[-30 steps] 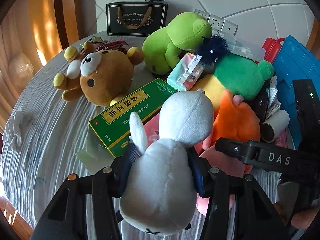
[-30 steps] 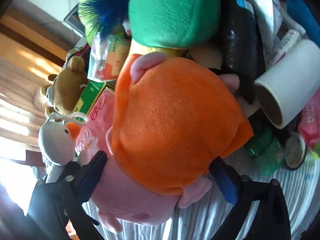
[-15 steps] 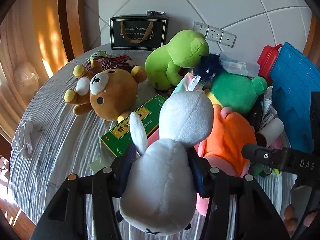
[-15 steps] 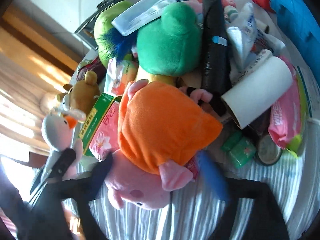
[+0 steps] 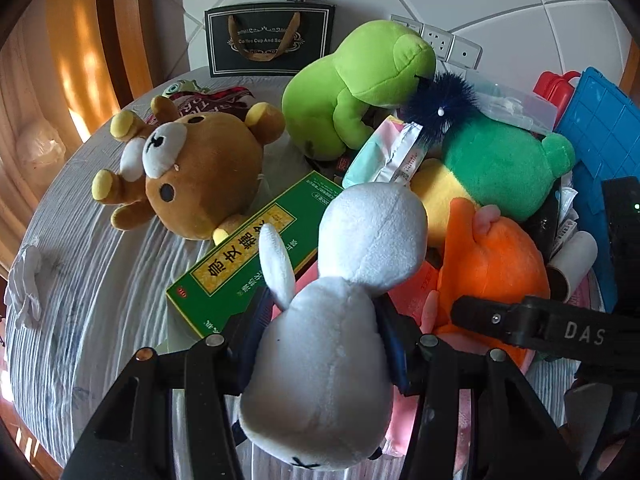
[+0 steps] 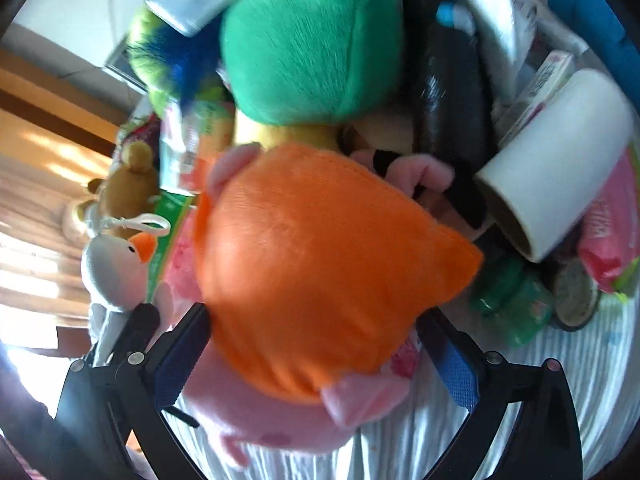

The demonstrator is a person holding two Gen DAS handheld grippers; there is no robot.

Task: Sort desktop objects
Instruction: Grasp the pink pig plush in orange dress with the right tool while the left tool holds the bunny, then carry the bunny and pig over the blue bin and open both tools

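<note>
My left gripper is shut on the body of a white plush goose, held above the striped tablecloth; the goose's orange beak shows in the right wrist view. My right gripper stands wide open, pointing steeply down over a pink pig plush in an orange dress. Its blue pads straddle the dress at both sides; the right pad stands clear of it. In the left wrist view one black finger of that right gripper crosses in front of the pig plush.
A brown bear, a green box, a light green frog and a dark green plush crowd the table. A blue crate stands at the right. A white roll and pink wipes lie beside the pig.
The right gripper drew back from the pig plush, opened wider, then came down close over it again. The left gripper kept its hold on the goose and shifted slightly.
</note>
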